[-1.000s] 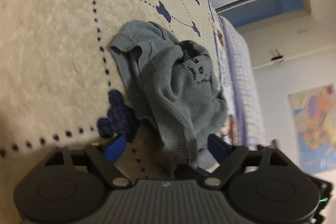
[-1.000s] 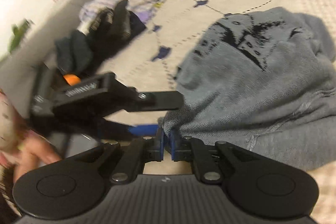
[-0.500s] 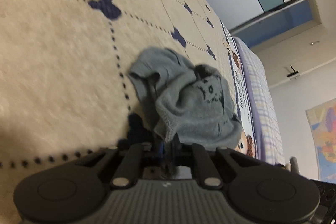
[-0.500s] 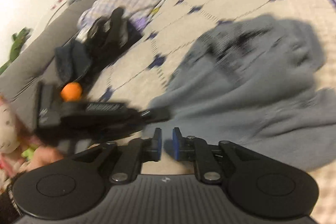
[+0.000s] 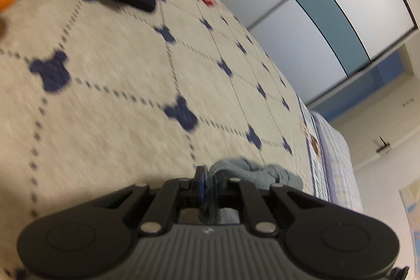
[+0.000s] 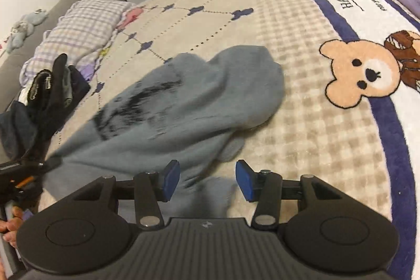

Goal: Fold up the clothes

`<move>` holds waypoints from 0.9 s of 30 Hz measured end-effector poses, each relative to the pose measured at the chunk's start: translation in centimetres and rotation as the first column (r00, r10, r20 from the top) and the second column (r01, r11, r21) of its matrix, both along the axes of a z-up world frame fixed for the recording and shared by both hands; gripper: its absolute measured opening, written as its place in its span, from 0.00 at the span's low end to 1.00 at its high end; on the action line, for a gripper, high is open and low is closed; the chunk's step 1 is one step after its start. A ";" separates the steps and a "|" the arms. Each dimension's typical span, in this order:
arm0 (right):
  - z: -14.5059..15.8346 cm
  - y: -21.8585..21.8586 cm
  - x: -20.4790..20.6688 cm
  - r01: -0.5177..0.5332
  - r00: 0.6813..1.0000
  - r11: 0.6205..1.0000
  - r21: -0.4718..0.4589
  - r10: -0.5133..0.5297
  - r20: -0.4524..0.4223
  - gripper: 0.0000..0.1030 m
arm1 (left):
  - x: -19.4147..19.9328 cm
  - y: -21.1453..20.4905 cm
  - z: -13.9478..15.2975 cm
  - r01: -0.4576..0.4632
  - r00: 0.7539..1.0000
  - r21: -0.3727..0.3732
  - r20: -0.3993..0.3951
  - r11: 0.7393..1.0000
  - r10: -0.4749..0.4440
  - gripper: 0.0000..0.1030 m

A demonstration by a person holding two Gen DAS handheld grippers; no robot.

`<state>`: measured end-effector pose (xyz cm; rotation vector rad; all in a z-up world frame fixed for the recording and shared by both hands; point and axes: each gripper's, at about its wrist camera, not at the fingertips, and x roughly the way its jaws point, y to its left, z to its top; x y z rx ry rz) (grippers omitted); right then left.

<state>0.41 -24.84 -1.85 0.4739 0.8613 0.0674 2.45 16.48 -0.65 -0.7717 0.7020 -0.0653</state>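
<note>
My left tool [image 5: 207, 179] is clenched on a bunched edge of the grey sweater [image 5: 252, 173], a tuft of knit pinched between its blue pads, and the rest of the cloth trails off just ahead and to the right of the tips. My right tool [image 6: 207, 179] has let go: its jaws are opening, and the 2 blue pads [image 6: 172, 179] stand apart with a fold of the sweater [image 6: 183, 106] lying loose between them, touched by neither as far as I can see. From that tool the sweater spreads ahead and to the left across the bed blanket [image 6: 302, 122], its dark printed patch (blurred, so I cannot read the design) facing up. At the far left of the right view, the left tool [image 6: 29, 167] grips the garment's stretched corner, with fingers [image 6: 13, 222] of my hand beneath. Ahead and left lies a pile of dark clothes [image 6: 52, 93], and past it a checked pillow [image 6: 84, 28]. To the right a bear picture [image 6: 367, 70] is woven into the blanket's border.
</note>
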 end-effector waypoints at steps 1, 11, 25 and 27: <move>-0.2 0.0 0.3 0.000 1.000 1.000 -0.006 -0.001 -0.004 0.49 | 0.1 0.6 0.2 -0.016 1.000 0.016 0.008 1.000 0.016 0.07; -1.9 0.1 3.0 0.020 0.998 0.999 -0.031 -0.022 -0.056 0.50 | 2.0 3.1 1.6 -0.106 0.992 0.249 0.100 0.963 0.083 0.02; -2.2 1.5 3.6 0.012 0.999 0.996 -0.086 -0.015 -0.032 0.50 | -0.6 1.0 -2.8 0.129 0.978 -0.065 -0.154 0.990 -0.137 0.36; -2.2 1.6 3.6 0.015 1.000 0.995 -0.100 -0.017 -0.020 0.50 | -1.4 0.3 -3.2 0.173 0.967 -0.096 -0.173 0.980 -0.187 0.44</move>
